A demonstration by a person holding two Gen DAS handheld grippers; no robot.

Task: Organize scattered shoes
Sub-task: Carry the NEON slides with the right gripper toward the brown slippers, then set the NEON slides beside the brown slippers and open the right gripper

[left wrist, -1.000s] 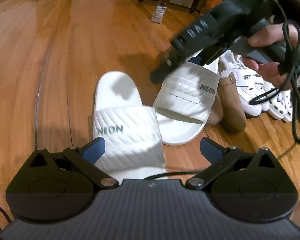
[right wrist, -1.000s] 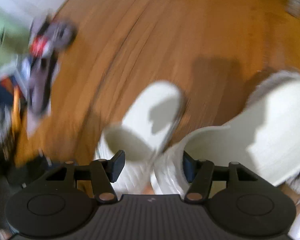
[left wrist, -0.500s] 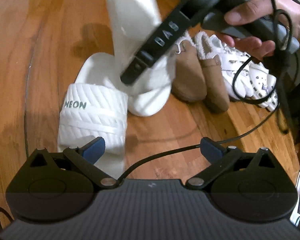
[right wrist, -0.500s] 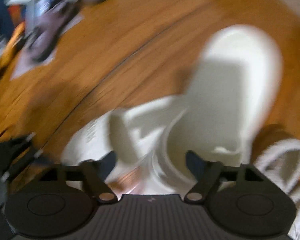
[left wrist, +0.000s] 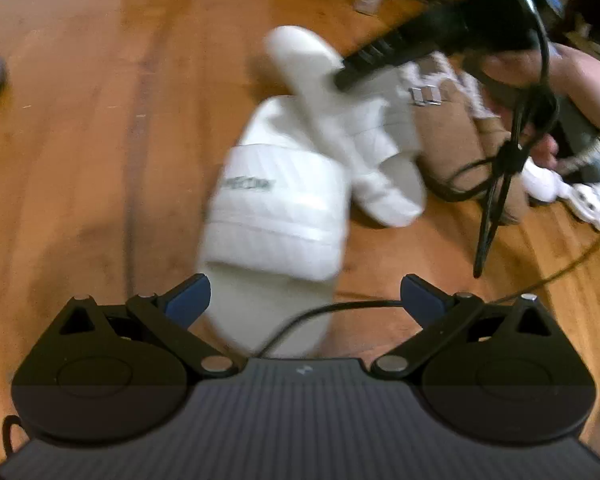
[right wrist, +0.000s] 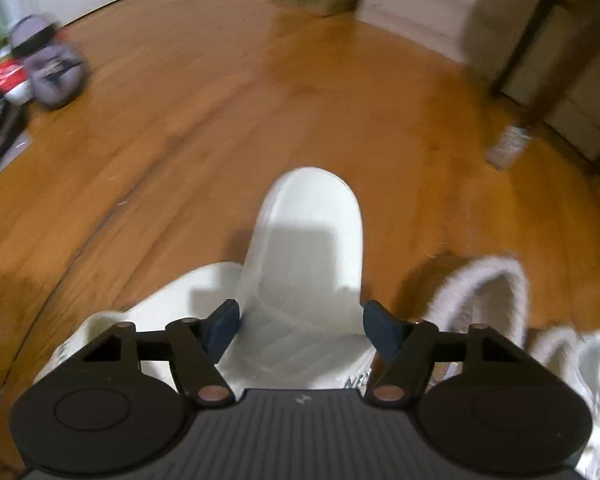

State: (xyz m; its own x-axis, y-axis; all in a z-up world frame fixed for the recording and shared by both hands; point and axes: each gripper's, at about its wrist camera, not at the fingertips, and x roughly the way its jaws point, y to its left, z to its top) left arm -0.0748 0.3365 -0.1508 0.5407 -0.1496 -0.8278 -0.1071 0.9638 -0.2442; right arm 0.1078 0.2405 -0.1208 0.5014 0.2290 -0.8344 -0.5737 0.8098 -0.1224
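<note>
Two white slides lie on the wooden floor. The near slide [left wrist: 276, 208], with grey lettering on its strap, lies flat with its heel end between the fingers of my left gripper [left wrist: 306, 296], which is open and not touching it. The second slide [left wrist: 364, 140] is tilted and leans across the first. My right gripper [left wrist: 346, 76], held by a hand, reaches it from the upper right. In the right wrist view this slide [right wrist: 308, 256] fills the gap of my right gripper [right wrist: 302, 326]. Its jaws are closing, and both pads press on the slide's sides at the strap.
Brown fleece-lined slippers [left wrist: 456, 136] and white sneakers [left wrist: 592, 200] stand in a row right of the slides. A black cable [left wrist: 340, 308] crosses my left gripper's opening. Grey shoes [right wrist: 52, 76] lie far left, and a plastic bottle [right wrist: 508, 146] stands near furniture legs.
The right gripper took the second slide off the floor, stood it up, then tipped it lower across the first. My left gripper moved closer over the near slide.
</note>
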